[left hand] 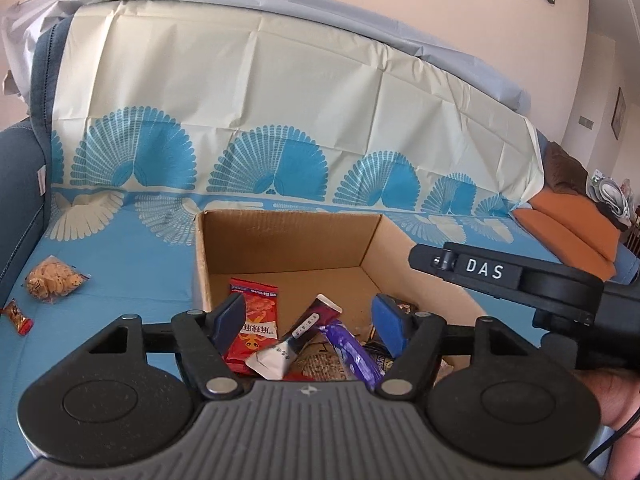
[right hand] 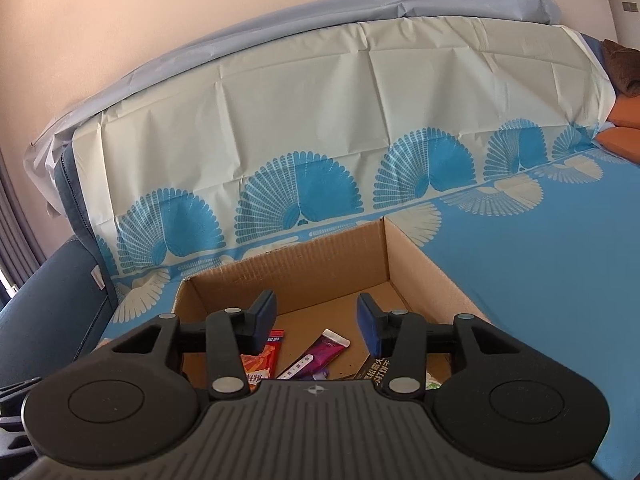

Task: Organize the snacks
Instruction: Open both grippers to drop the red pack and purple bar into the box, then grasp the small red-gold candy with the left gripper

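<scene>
Both jaws wide, empty, over box (left hand: 288, 240).

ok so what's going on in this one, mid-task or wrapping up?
Mid-task. A person holds both tools over an open brown cardboard box on a blue patterned cover. The left tool and right tool are both open and empty. The box already holds several snacks, including a red foil packet, a maroon tube-shaped packet and a purple wrapper. Two items lie outside to the left: a clear bag of tan crackers and a small red wrapped snack.
</scene>
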`<act>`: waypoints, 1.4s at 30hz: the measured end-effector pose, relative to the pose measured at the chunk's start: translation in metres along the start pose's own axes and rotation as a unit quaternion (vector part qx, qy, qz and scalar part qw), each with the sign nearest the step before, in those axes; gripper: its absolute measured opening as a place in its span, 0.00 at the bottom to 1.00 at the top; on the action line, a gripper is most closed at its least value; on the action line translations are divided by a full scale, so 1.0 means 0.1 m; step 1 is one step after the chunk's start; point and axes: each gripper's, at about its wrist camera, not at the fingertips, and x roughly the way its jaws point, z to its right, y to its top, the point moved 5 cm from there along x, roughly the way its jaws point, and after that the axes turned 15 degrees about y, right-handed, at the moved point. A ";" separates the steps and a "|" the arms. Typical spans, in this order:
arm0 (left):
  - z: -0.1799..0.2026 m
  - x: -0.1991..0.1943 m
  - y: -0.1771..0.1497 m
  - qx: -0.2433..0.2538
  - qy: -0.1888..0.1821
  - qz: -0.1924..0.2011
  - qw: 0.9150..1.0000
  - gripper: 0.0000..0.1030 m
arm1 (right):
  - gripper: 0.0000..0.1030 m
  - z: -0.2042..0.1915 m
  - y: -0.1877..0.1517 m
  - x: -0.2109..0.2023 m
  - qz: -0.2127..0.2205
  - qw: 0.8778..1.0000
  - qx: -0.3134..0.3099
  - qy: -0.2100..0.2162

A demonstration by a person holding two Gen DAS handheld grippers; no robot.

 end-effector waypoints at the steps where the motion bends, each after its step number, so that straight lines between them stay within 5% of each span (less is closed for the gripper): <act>1: -0.04 0.00 -0.02 -0.006 0.001 0.001 1.000 0.70 | 0.45 0.01 0.00 0.00 0.000 1.000 0.003 -0.001; 5: -0.18 -0.02 -0.06 -0.023 0.003 0.007 1.000 0.47 | 0.45 0.01 -0.03 0.04 -0.005 1.000 0.002 -0.002; 7: -0.25 -0.04 -0.08 -0.033 0.004 0.013 0.999 0.24 | 0.45 -0.01 -0.05 0.05 -0.007 1.000 -0.001 0.000; 10: -0.40 -0.06 -0.10 -0.055 0.013 0.020 0.998 0.16 | 0.45 -0.05 -0.06 0.07 -0.009 1.000 -0.004 0.004; 22: -1.38 0.18 -0.17 -0.138 0.113 0.007 0.984 0.16 | 0.45 -0.29 -0.09 0.22 -0.014 0.999 -0.020 0.029; 31: -2.47 0.83 -0.28 -0.211 0.261 -0.018 0.942 0.20 | 0.45 -0.49 -0.10 0.29 -0.017 0.997 -0.041 0.055; 35: -2.72 1.22 -0.24 -0.216 0.314 -0.038 0.924 0.46 | 0.45 -0.56 -0.10 0.32 -0.019 0.996 -0.055 0.064; 38: -2.82 1.49 -0.27 -0.211 0.339 -0.060 0.915 0.56 | 0.45 -0.57 -0.10 0.32 -0.017 0.996 -0.059 0.068; 42: -2.89 1.70 -0.34 -0.193 0.361 -0.085 0.909 0.53 | 0.45 -0.57 -0.11 0.35 -0.020 0.996 -0.062 0.068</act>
